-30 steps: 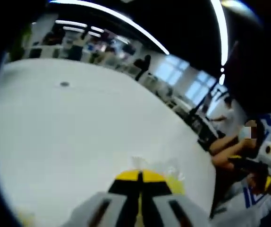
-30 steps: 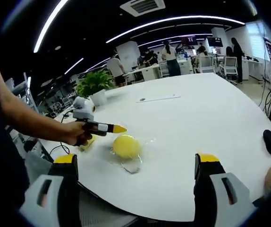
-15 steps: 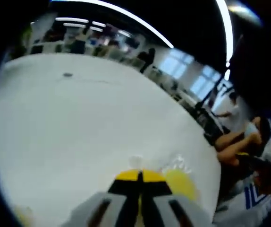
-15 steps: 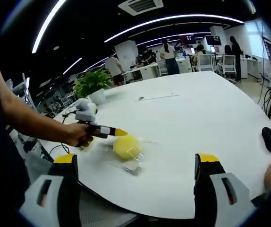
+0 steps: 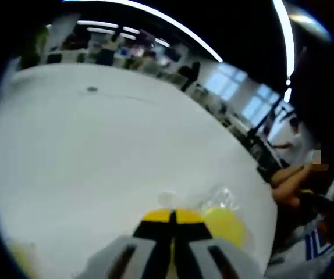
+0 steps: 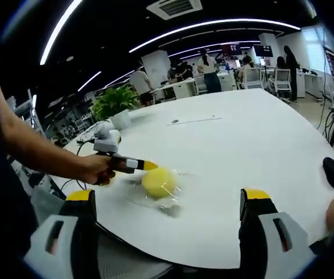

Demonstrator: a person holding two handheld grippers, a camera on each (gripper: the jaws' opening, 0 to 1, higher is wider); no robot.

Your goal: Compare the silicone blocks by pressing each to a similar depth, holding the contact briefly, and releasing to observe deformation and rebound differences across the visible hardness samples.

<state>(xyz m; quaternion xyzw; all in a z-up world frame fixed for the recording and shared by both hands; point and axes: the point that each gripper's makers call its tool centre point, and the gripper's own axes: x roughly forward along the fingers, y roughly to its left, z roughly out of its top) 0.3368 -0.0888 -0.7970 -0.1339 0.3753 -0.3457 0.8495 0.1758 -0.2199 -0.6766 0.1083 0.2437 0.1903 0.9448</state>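
A broad white bench (image 6: 254,139) spreads across an open-plan office under strip lights, with people standing at desks far behind it. From my right hand-held gripper (image 6: 170,212), whose yellow-tipped jaws stand wide apart at the bottom of the right gripper view, I look out over the near edge of the bench, gripping nothing. A potted plant (image 6: 116,104) sits at the bench's far left edge, and a dark computer mouse (image 6: 332,172) lies toward the right edge. On the near part of the bench rests the yellow silicone ball (image 6: 159,182), lying on a crumpled sheet of clear plastic wrap (image 6: 155,200). My left hand-held gripper (image 6: 148,165), held in a hand (image 6: 97,170), comes in from the left with its yellow tip at the ball's upper left side, touching it or just short of it; I cannot tell which. In the blurred left gripper view, that gripper's jaws (image 5: 173,216) are closed together with nothing between them, and the yellow ball (image 5: 225,225) sits just to the right of the tips.
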